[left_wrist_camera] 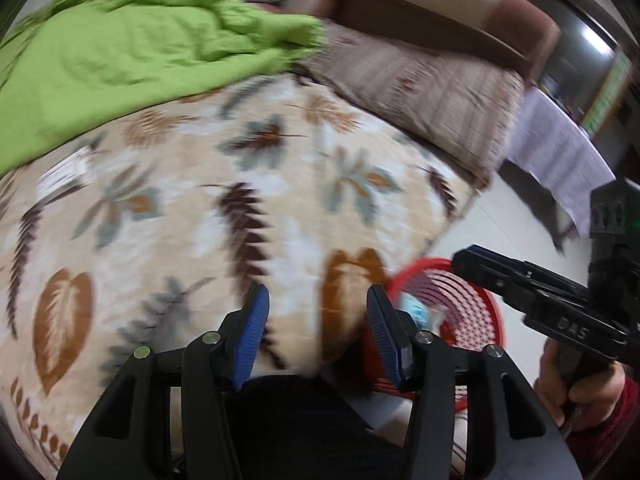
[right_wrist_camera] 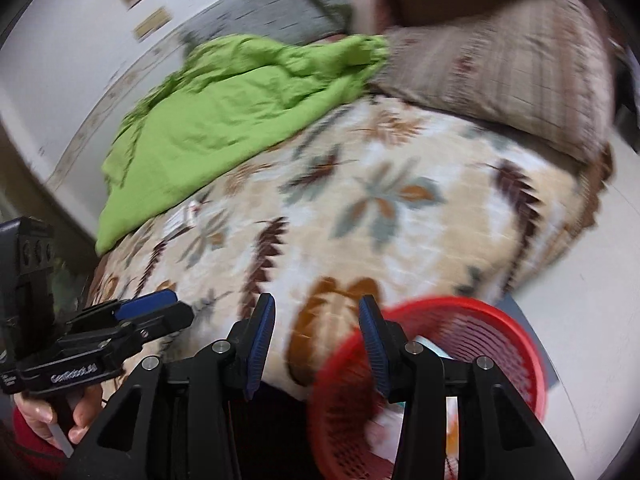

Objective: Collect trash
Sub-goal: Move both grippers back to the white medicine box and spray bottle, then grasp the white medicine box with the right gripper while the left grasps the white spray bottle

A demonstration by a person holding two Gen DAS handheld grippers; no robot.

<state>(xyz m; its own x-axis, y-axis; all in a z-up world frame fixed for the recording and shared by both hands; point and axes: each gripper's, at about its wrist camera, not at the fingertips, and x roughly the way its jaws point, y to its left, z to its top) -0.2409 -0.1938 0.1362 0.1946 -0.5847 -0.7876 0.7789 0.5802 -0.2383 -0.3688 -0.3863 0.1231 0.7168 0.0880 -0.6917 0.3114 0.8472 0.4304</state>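
A red plastic basket (right_wrist_camera: 472,320) with a slotted, woven-looking wall sits on the pale floor at the lower right of the right wrist view, just beside the edge of a bed; inside it lie pale scraps of trash (right_wrist_camera: 430,346), one with a light blue patch, too blurred to identify. In the left wrist view the same basket (left_wrist_camera: 468,304) shows at the lower right, partly behind a blue pad. On the leaf-patterned blanket (left_wrist_camera: 200,208), at the left of that view near the green cloth (left_wrist_camera: 120,52), lies a small white wrapper (left_wrist_camera: 64,174) with dark print and a red mark, flat and apart from everything else. The left gripper (left_wrist_camera: 318,320) has its blue pads partly apart with nothing between them, only blanket behind. The right gripper (right_wrist_camera: 318,332) is likewise partly open and empty, its right pad overlapping the basket's rim in the picture. A striped brown pillow (right_wrist_camera: 508,76) lies at the upper right.
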